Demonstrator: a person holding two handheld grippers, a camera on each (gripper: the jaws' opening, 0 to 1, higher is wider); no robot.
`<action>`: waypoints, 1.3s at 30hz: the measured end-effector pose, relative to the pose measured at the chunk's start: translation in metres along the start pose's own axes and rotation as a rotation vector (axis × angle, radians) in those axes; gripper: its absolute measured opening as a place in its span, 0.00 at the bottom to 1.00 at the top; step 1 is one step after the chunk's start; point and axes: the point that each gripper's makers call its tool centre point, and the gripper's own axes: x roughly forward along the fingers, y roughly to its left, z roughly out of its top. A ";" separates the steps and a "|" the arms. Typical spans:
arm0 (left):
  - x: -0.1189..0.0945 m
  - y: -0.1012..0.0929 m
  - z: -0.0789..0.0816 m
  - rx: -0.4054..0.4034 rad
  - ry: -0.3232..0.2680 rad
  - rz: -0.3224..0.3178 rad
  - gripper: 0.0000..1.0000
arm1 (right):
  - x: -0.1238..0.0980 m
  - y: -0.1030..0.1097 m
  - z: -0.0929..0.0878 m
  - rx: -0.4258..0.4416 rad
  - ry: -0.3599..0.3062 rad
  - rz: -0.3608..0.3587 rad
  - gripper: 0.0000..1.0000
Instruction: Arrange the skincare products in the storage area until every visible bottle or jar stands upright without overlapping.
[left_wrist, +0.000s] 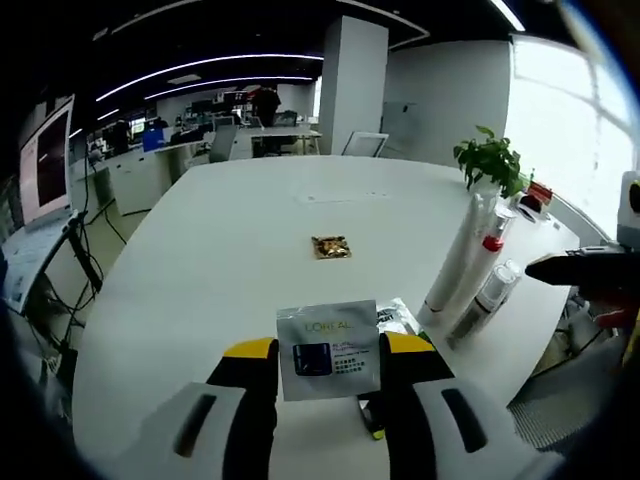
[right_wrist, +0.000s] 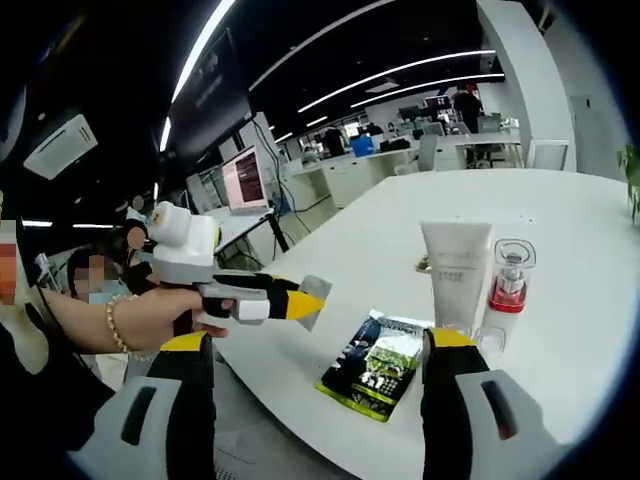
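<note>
So the left gripper (left_wrist: 330, 365) is clamped on a small silver sachet (left_wrist: 329, 349), holding it up off the white table (left_wrist: 230, 240). You can read "L'OREAL" across the top of the sachet, and there's a dark blue square and some tiny print below that's too small to make out. In the right gripper view that same left gripper (right_wrist: 312, 298) comes in from the left, held by a person's hand (right_wrist: 150, 318) with a bead bracelet, and the sachet (right_wrist: 316, 300) shows edge-on at its yellow tips.

The right gripper (right_wrist: 325, 400) has its jaws spread wide with nothing between them, hovering over the table (right_wrist: 560, 240) edge. Lying flat just past them is a dark sachet (right_wrist: 378, 364) with green artwork; the lettering on it is too blurry to read.

Behind it stands a white tube (right_wrist: 455, 272) on its cap, faint print on it I can't read. Right beside it is a clear bottle with a red collar (right_wrist: 510, 280), upright; can't tell what's inside. In the left gripper view the tube (left_wrist: 458, 262) and bottle (left_wrist: 487, 290) sit at the right, near a potted plant (left_wrist: 490, 160). A small gold packet (left_wrist: 331, 246) lies alone mid-table.
</note>
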 end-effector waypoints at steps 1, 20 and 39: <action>-0.003 0.001 0.000 -0.001 -0.002 -0.001 0.37 | 0.002 0.001 0.001 0.002 0.001 0.001 0.83; -0.043 0.008 0.010 0.025 -0.062 -0.014 0.37 | 0.039 0.025 0.015 -0.004 0.009 0.094 0.69; -0.069 0.012 0.010 0.041 -0.104 0.004 0.37 | 0.064 0.051 0.029 0.075 0.003 0.217 0.56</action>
